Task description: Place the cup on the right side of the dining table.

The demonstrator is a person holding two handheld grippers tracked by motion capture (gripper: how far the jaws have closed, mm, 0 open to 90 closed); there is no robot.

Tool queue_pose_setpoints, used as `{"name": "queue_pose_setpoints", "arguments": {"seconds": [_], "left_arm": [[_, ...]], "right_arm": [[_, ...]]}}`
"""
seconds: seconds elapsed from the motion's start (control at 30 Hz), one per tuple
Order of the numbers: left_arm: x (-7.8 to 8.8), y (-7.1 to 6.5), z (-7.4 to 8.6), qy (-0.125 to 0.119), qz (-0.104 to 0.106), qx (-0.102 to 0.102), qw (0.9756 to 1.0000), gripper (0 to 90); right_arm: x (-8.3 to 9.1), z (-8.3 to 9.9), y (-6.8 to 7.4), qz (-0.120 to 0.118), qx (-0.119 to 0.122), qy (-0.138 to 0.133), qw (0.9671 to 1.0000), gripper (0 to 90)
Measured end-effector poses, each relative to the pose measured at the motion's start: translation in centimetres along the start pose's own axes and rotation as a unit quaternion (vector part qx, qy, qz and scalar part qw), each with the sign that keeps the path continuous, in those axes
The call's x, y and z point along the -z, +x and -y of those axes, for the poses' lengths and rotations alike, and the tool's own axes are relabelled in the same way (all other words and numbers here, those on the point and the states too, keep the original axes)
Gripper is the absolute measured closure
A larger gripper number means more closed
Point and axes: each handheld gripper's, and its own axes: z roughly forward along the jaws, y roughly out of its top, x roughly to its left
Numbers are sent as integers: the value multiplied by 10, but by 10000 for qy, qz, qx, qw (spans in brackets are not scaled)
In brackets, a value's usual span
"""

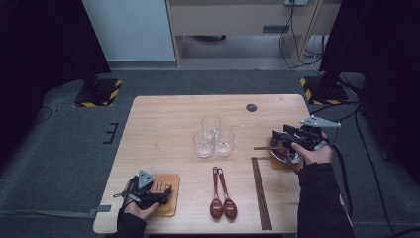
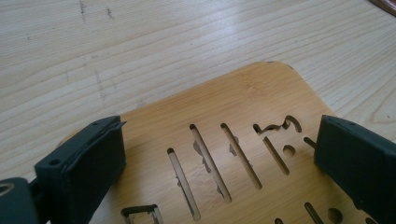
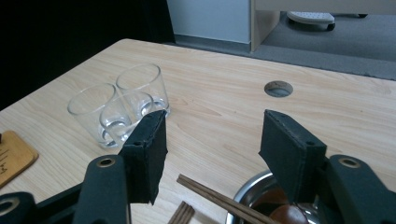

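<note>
The jaws of both grippers stand wide, holding nothing. Our left gripper [image 1: 148, 191] hovers over the slotted board [image 2: 243, 135]; our right gripper [image 1: 292, 141] is above the bowl [image 3: 252, 196] with chopsticks [image 3: 219, 198]. We should probably lower slowly, centred, before closing.

My right gripper [image 3: 212, 154] stands with its two black jaws spread wide apart, nothing between them. Beyond the left jaw, three clear glasses [image 3: 116, 107] cluster together on the pale wooden table [image 3: 224, 88], touching one another. Farther back there is a round hole [image 3: 279, 88] in the tabletop. Low between my jaws, a brown chopstick [image 3: 219, 198] slants across to the rim of a metal bowl [image 3: 243, 196]. A corner of a wooden board [image 3: 11, 156] shows at the left edge.
</note>
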Motion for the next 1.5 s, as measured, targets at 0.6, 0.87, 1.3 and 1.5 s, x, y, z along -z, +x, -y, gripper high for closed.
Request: {"name": "queue_pose_setpoints", "arguments": {"seconds": [0.6,0.87,1.3,1.5], "left_arm": [[0,0,0,1,0,-1,10000,11],[0,0,0,0,-1,0,10000,11],[0,0,0,1,0,-1,10000,11],[0,0,0,2,0,-1,10000,12]], "right_arm": [[-15,-30,27,-31,282,55,9996,413],[-31,-39,37,-83,321,171,9993,412],[-61,-51,53,-218,430,333,9983,419],[-70,-59,62,-266,481,339,9979,419]]}}
